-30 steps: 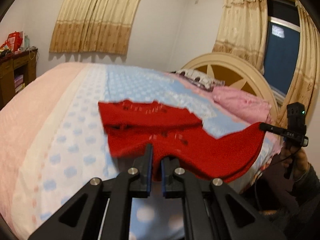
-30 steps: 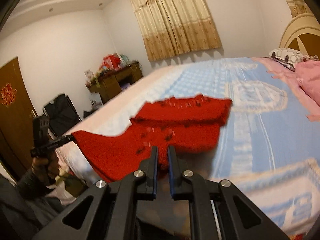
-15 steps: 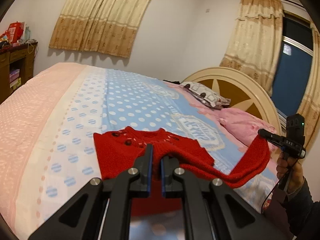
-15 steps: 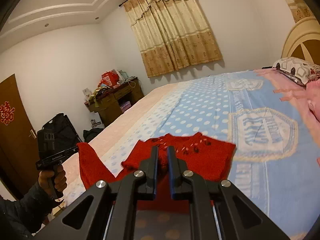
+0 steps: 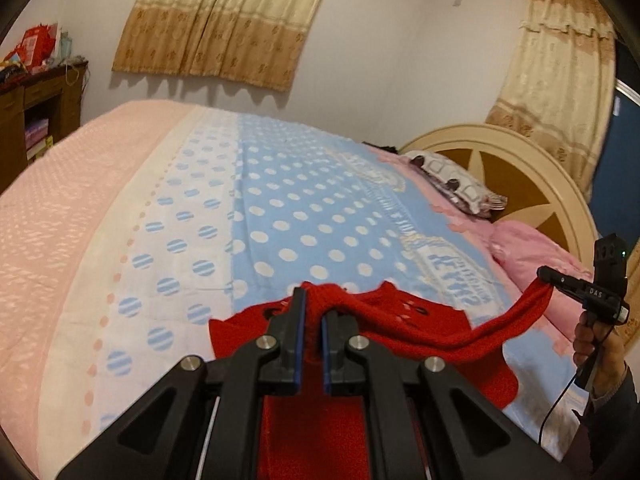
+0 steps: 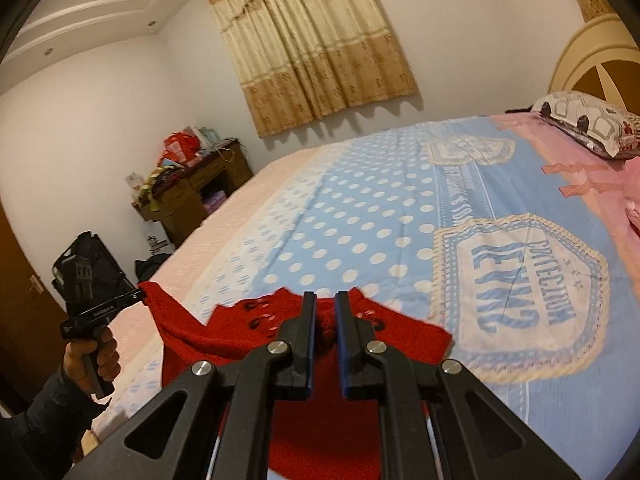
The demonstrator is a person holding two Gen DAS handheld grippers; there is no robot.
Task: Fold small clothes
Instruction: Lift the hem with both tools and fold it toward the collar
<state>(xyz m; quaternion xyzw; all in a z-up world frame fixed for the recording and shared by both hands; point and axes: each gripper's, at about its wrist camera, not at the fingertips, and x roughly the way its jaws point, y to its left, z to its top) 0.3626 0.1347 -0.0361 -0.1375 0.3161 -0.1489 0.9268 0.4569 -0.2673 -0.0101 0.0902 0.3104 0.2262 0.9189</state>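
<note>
A small red knitted garment (image 5: 404, 320) lies partly on the near edge of the bed (image 5: 280, 208), its far hem with dark buttons resting on the sheet. My left gripper (image 5: 313, 300) is shut on one corner of it. My right gripper (image 6: 325, 304) is shut on the other corner of the garment (image 6: 400, 340). The cloth sags in a band between the two grippers. The right gripper also shows at the right of the left wrist view (image 5: 546, 274), and the left gripper at the left of the right wrist view (image 6: 138, 294).
The bed has a blue dotted sheet and a pink strip. Pillows (image 5: 456, 184) and a round headboard (image 5: 520, 168) are at its right end. A wooden desk with clutter (image 6: 188, 184) stands by the far wall. Curtains (image 5: 224, 20) hang behind.
Both grippers have carried the garment's near edge up and forward over the bed. The garment, spread out before, now is bunched at the near edge with its lower part hanging below the grippers.
</note>
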